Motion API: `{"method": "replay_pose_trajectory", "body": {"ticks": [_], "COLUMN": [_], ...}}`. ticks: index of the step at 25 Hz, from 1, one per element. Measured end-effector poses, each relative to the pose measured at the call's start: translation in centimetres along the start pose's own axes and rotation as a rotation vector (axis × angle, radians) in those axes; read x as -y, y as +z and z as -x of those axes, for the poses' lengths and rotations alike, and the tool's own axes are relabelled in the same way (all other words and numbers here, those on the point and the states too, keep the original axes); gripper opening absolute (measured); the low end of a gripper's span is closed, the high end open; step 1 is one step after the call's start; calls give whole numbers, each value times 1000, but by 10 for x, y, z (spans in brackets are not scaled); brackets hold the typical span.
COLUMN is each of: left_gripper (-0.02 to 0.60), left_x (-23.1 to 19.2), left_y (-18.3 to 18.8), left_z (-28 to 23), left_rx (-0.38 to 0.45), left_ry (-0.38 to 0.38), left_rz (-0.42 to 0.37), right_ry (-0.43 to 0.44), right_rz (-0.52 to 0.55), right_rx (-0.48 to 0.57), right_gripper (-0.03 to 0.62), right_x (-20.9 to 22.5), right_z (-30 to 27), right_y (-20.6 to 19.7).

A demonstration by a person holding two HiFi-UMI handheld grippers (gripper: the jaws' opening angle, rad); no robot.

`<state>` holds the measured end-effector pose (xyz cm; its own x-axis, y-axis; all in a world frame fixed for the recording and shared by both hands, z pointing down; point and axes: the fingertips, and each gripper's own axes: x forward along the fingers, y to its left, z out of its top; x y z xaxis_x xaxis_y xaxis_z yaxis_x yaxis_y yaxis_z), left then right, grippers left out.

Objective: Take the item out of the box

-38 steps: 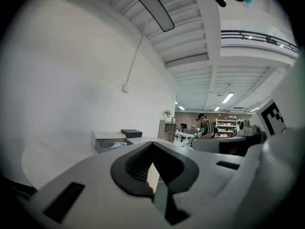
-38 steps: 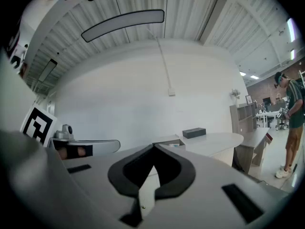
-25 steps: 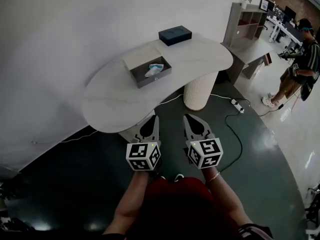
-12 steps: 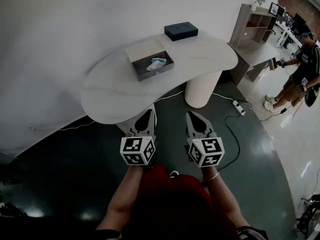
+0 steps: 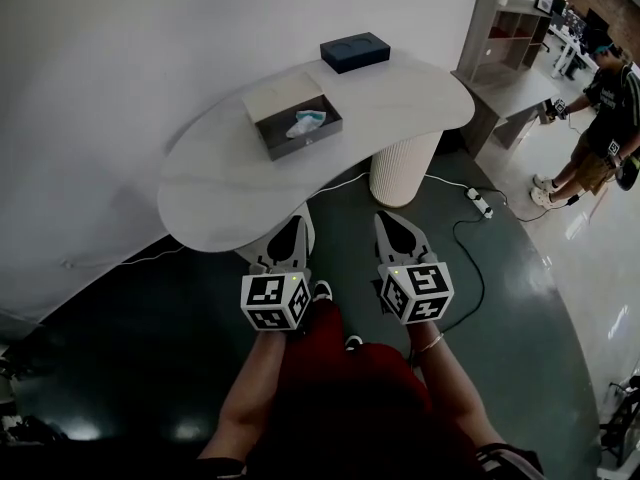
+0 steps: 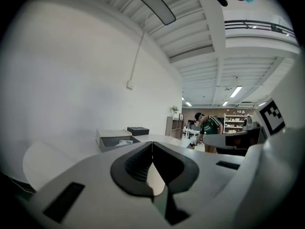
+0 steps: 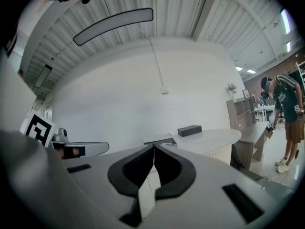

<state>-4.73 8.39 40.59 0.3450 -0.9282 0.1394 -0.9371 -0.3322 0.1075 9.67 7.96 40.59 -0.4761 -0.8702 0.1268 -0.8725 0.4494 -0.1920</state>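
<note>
Below, facing a white curved table (image 5: 230,183). Holding the left gripper (image 5: 296,226) and right gripper (image 5: 388,220) side by side just short of its near edge, both clenched tight on nothing. Further back on the tabletop, well apart from both, an open grey box (image 5: 283,138). Inside it, lying crumpled, the pale blue-white item (image 5: 306,122).

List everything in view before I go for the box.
table: 1, white, ahead
open box: 1, grey, mid-table
item: 1, white and light blue, inside open box
dark box: 1, near-black, table's far edge
pedestal: 1, cream, under table
power strip: 1, white, floor at right
shelf unit: 1, grey-brown, far right
bystander: 1, dark top, far right
left gripper: 1, white-black, shut, empty, near table's front edge
right gripper: 1, white-black, shut, empty, beside it
</note>
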Motion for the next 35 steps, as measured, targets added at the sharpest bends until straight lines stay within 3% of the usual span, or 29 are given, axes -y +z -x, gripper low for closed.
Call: {"method": "replay_pose_trajectory", "body": {"ticks": [19, 24, 35], "left_gripper": [30, 98, 140], "left_x": [-34, -46, -79], "left_y": [-5, -3, -3], "left_z": [-104, -134, -186], "left_rx": [-65, -88, -129], "left_ry": [-37, -49, -55], "left_rz": [2, -18, -19], "right_ry": [-55, -69, -82], "right_rz": [-23, -41, -63], "right_rx": [-42, -56, -79], "right_gripper": [15, 15, 15], "right_x": [53, 66, 78], "right_z": [-76, -99, -153], "right_y": [4, 2, 3]}}
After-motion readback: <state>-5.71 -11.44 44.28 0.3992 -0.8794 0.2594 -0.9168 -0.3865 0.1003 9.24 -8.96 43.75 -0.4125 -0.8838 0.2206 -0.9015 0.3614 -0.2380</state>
